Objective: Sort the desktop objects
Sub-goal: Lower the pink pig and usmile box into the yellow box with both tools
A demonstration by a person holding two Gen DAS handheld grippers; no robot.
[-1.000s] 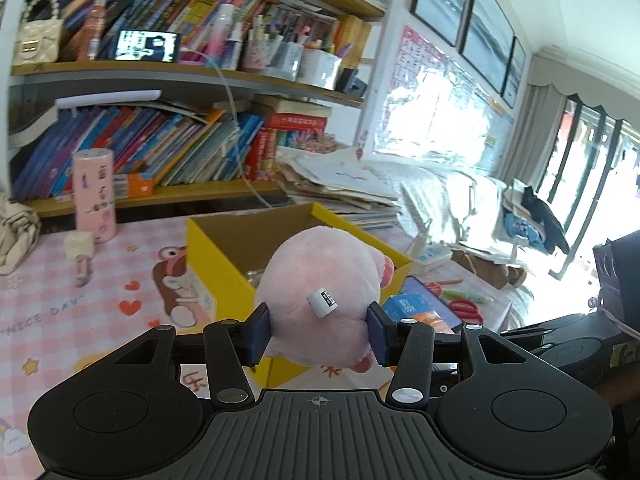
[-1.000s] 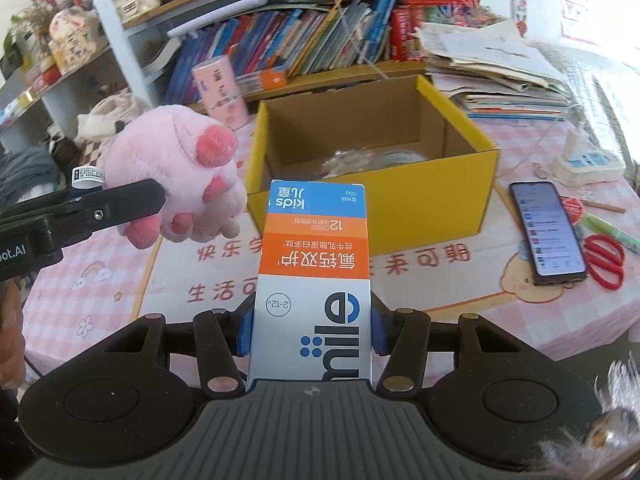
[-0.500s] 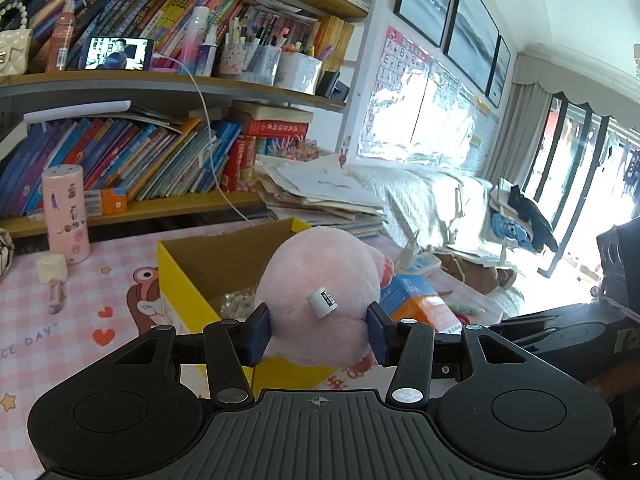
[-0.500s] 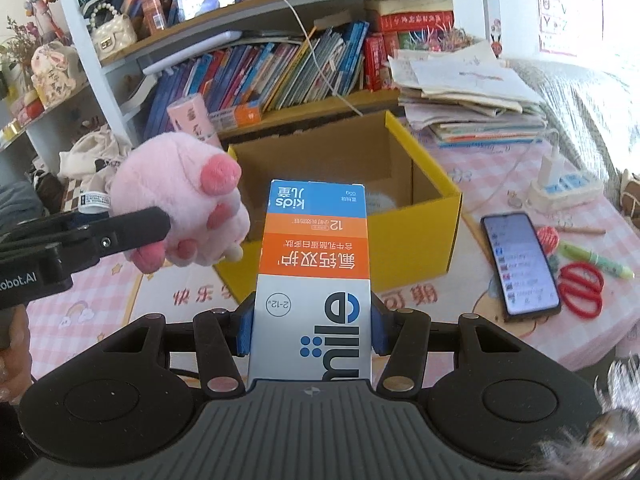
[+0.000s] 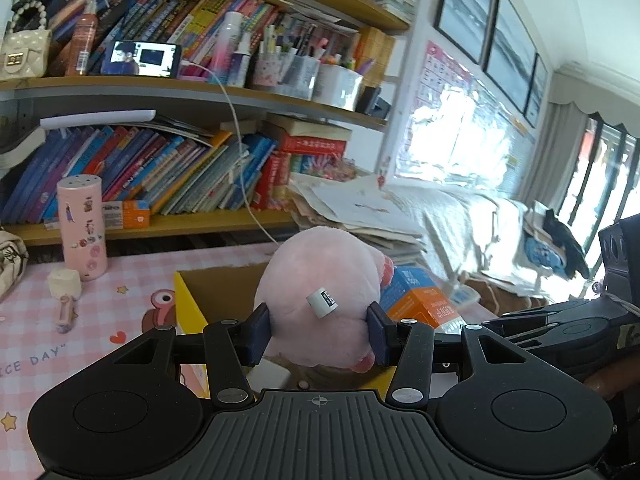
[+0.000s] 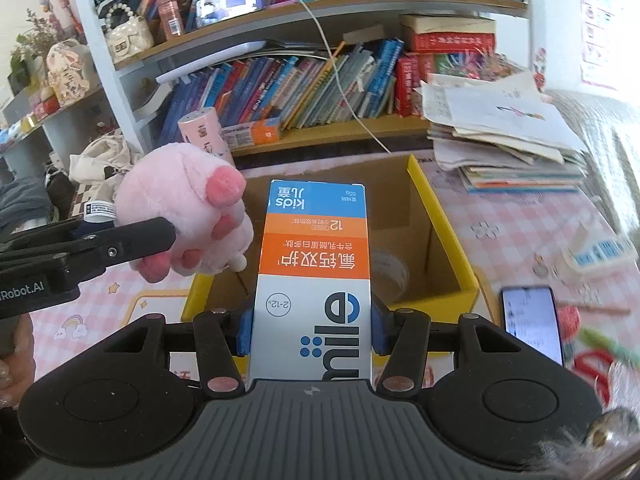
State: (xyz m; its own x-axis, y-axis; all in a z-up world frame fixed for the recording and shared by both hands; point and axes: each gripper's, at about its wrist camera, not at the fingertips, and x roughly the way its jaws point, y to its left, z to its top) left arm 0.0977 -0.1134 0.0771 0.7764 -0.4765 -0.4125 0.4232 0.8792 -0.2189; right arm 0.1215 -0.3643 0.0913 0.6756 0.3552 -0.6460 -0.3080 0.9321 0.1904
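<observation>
My left gripper (image 5: 318,334) is shut on a pink plush toy (image 5: 320,296), held above the left part of a yellow cardboard box (image 5: 188,300). In the right wrist view the same pink plush toy (image 6: 180,216) hangs over the box's left front corner. My right gripper (image 6: 312,330) is shut on a tall blue, orange and white carton (image 6: 314,276), raised over the open yellow box (image 6: 444,232). The carton (image 5: 416,300) shows just right of the plush in the left wrist view. Clear wrapped items lie inside the box.
A phone (image 6: 530,324), red scissors (image 6: 592,364) and a power strip (image 6: 600,252) lie right of the box. A pink tumbler (image 5: 82,232) and a small marshmallow-topped toy (image 5: 64,294) stand at the left. Bookshelves (image 5: 160,176) and a paper stack (image 6: 504,136) close off the back.
Both grippers have moved forward and closer to the box, so plush and carton now hang over its opening. The carton and plush are nearer each other.
</observation>
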